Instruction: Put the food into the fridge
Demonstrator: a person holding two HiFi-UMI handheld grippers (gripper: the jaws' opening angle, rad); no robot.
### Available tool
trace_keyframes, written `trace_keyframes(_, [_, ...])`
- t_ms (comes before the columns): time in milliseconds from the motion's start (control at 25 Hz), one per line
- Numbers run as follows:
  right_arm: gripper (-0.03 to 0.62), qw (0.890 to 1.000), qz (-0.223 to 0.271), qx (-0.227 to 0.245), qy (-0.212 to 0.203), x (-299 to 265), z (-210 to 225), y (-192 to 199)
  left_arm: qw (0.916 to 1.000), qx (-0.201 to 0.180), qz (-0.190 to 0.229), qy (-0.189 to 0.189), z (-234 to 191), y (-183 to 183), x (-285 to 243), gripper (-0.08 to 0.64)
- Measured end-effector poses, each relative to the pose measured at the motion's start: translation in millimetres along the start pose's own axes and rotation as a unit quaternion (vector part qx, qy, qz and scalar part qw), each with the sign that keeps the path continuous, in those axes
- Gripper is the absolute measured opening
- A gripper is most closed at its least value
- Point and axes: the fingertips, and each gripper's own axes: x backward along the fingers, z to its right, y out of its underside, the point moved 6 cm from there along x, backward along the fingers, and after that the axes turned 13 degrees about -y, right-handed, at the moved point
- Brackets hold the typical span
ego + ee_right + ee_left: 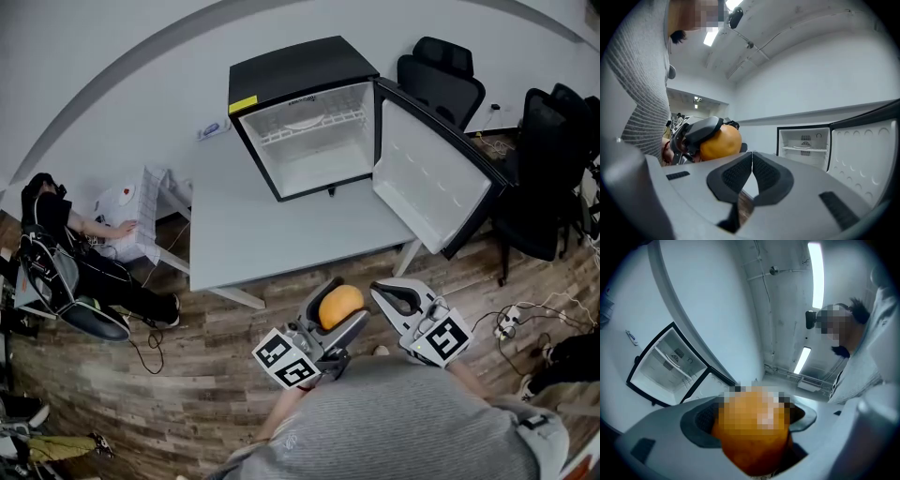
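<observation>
1 fridge (pixel 292 67), grey table (pixel 272 234), wood floor (pixel 202 349)

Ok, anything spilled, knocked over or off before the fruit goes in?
Nothing stands out. The fridge stands upright on the table, its door open wide, nothing spilled inside. The orange fruit sits whole in the left gripper.

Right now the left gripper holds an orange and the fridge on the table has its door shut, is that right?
No. The left gripper does hold the orange, but the fridge on the table has its door swung wide open, as the head view shows.
</observation>
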Motion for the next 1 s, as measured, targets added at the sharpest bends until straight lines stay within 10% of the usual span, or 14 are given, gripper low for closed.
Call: trace_keyframes(1000, [0.014,1.0,0.003,-0.014,0.013,36.7,30.0,7.7,0.9999,0.009,0.001,-0.006,15.6,18.1,-37.4,0.377])
